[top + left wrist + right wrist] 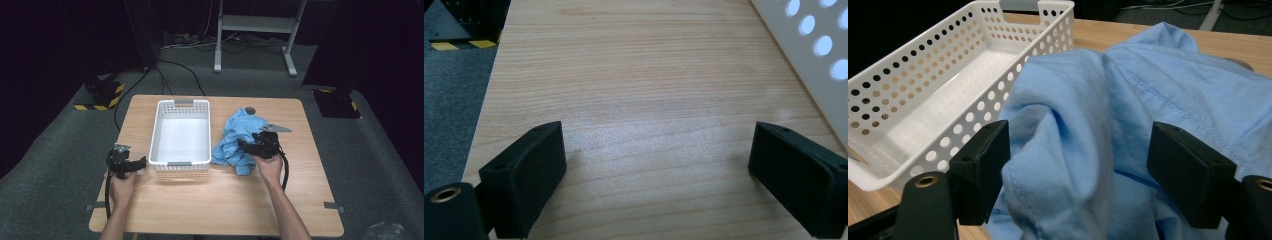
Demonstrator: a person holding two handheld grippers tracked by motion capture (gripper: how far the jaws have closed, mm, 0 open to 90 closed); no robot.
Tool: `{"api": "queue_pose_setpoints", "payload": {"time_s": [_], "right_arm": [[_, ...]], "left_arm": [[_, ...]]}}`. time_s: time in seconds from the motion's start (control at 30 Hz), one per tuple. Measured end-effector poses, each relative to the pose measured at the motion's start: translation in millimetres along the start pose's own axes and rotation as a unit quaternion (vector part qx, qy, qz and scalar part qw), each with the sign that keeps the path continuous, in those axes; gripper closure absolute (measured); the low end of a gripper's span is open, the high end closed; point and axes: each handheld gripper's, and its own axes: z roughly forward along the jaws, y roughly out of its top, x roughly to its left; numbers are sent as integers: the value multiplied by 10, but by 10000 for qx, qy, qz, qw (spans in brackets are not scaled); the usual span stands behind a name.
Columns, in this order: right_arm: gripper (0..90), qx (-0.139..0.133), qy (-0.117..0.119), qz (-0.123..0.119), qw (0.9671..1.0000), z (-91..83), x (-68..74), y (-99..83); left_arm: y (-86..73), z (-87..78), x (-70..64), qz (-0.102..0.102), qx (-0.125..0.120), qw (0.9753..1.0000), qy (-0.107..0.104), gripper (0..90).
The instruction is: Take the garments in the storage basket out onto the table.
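So my right gripper (243, 145) is sitting over the crumpled blue shirt (235, 137), jaws spread wide with a raised fold of the cloth between them, not pinched on it as far as I can see. The shirt lies in a heap on the counter (210, 200), right up against the right side of the white perforated basket (165, 112). In the right gripper view the shirt (1128, 125) bunches up just beside the basket (908, 100) wall. My left gripper (142, 163) is parked low near the basket's near left corner, jaws wide, with bare wood between them.
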Motion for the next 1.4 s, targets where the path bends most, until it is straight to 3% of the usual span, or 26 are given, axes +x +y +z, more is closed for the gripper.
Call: {"api": "queue_pose_setpoints", "payload": {"time_s": [0.47,1.4], "right_arm": [[253,-94,-58,-13,9999,-142,-74,5],[254,-538,-29,35,9985,-414,-197,39]], "left_arm": [[0,0,0,0,-1,10000,2,85],[0,0,-1,1,0,10000,6,85]]}}
